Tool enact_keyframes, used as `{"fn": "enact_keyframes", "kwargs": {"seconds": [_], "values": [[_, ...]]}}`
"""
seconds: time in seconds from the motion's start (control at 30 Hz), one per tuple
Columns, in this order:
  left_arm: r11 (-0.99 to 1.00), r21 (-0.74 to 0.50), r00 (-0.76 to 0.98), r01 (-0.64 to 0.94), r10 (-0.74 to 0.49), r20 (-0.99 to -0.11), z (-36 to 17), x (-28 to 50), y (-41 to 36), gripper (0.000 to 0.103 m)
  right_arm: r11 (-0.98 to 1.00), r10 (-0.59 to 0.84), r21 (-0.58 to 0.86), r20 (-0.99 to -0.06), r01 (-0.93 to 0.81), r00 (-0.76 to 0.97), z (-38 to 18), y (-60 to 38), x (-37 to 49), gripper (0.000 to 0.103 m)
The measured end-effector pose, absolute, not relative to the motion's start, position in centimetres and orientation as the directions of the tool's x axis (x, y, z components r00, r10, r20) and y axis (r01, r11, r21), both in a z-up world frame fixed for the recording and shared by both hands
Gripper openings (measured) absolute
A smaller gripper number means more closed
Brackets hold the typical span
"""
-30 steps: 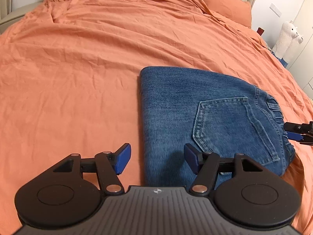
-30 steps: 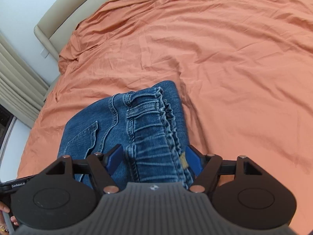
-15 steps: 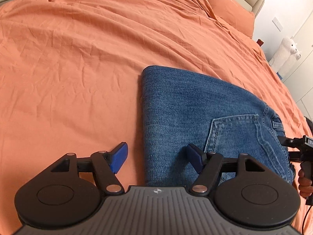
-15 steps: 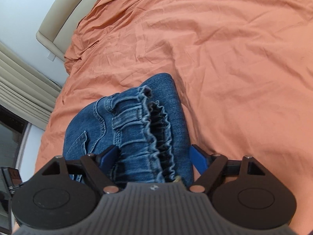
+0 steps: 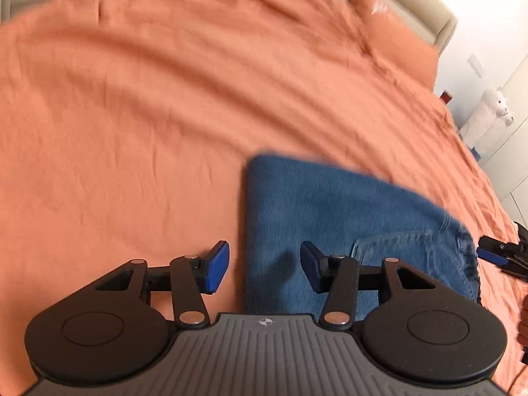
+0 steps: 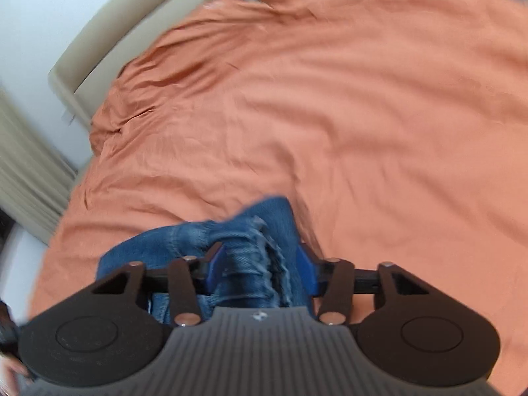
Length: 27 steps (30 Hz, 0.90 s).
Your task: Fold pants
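Pinching in on the bunched waistband, the right gripper (image 6: pixel 260 270) had its jaws closing around the pants (image 6: pixel 250 241), with the gathered denim sitting right between the blue pads and looking squeezed from both sides. The left gripper (image 5: pixel 264 267) was closing too, but its jaws stood apart, one pad over the orange bedsheet (image 5: pixel 132 132) and the other over the denim, straddling the folded edge without biting it.

The pants (image 5: pixel 330 211) themselves lay on the bed as an already folded blue block, back pocket facing up, waistband end toward the right gripper (image 5: pixel 495 254) and the smooth fold toward the left. Both views were pretty blurry, so fine detail is a guess.

My read: most of the folding was done, and this was the grab for one more fold or a tidy-up. Next move would need the left jaws to actually catch that edge, then both ends lifted together so the layers don't slide apart. Beyond that, just a pillow (image 5: pixel 392 33) and a plush toy (image 5: pixel 488 112) off by the wall.
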<state>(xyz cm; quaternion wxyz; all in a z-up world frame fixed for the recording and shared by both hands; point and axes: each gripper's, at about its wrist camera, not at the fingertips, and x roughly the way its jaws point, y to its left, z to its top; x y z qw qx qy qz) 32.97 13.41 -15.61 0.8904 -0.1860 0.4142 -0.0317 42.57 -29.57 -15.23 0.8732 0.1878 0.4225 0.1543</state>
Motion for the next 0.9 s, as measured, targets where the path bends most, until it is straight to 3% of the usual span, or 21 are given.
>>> {"fn": "enact_keyframes", "kwargs": {"seconds": [0.07,0.13,0.23,0.3,0.47,0.63,0.7,0.73,0.77,0.9], "values": [[0.938,-0.342,0.666,-0.058,-0.218,-0.713,-14.7,33.4,12.6,0.057,0.907,0.415,0.361,-0.672,-0.218,0.613,-13.7,-27.5,41.7,0.024],[0.954,-0.301,0.675,-0.004,-0.22,-0.705,-14.1,34.0,11.2,0.057,0.912,0.409,0.278,-0.674,-0.303,0.615,-13.1,-25.2,41.3,0.016],[0.976,-0.21,0.679,0.058,-0.193,-0.709,-14.0,35.1,8.5,0.058,0.92,0.375,0.201,-0.705,-0.337,0.602,-14.0,-22.9,42.2,0.013],[0.984,-0.16,0.666,0.074,-0.168,-0.726,-14.5,36.0,7.3,0.057,0.94,0.32,0.168,-0.738,-0.298,0.594,-15.7,-22.5,43.5,0.0],[0.991,-0.116,0.653,0.065,-0.131,-0.746,-15.5,37.0,6.5,0.057,0.953,0.302,0.231,-0.776,-0.197,0.554,-18.4,-24.2,46.0,0.0],[0.989,-0.138,0.66,0.054,-0.139,-0.738,-14.3,35.6,7.8,0.066,0.937,0.35,0.277,-0.761,-0.214,0.546,-17.1,-24.8,45.8,0.0],[0.988,-0.147,0.656,0.045,-0.14,-0.741,-13.7,35.0,8.5,0.072,0.911,0.412,0.35,-0.732,-0.22,0.542,-16.2,-25.8,45.0,0.019],[0.987,-0.154,0.653,0.039,-0.142,-0.744,-13.6,34.8,8.9,0.072,0.899,0.436,0.379,-0.723,-0.221,0.536,-15.9,-26.4,44.6,0.041],[0.985,-0.167,0.648,0.035,-0.149,-0.747,-13.4,34.4,9.3,0.075,0.894,0.445,0.391,-0.72,-0.218,0.533,-15.7,-26.9,44.2,0.049],[0.966,-0.257,0.61,0.0,-0.204,-0.766,-14.0,33.2,11.4,0.082,0.888,0.453,0.421,-0.736,-0.185,0.503,-16.5,-29.1,42.6,0.049]]}}
